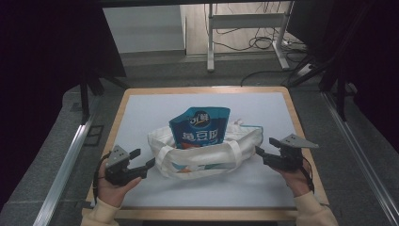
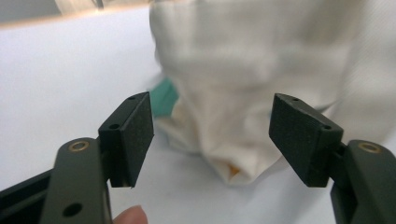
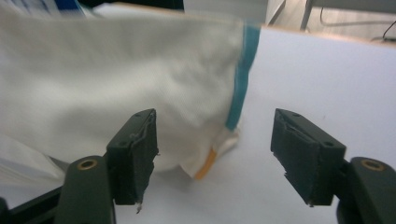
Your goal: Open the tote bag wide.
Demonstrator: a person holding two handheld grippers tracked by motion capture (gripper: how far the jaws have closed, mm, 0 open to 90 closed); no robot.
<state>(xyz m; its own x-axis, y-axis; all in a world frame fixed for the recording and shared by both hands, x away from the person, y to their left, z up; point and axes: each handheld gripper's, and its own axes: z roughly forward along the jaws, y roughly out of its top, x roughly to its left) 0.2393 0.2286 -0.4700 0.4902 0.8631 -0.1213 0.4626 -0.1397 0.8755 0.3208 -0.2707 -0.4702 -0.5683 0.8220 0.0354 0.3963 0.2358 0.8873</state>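
Observation:
A cream cloth tote bag lies on the white table top, its handle looped across the front. A blue snack pouch sticks up out of its mouth. My left gripper is open at the bag's left end, and the bag bulges just beyond its pads. My right gripper is open at the bag's right end. In the right gripper view the bag's teal-trimmed corner sits between and beyond the jaws. Neither gripper holds anything.
The white mat covers a wood-edged table. Metal rails run along both sides. A desk frame and cables lie on the floor beyond the far edge.

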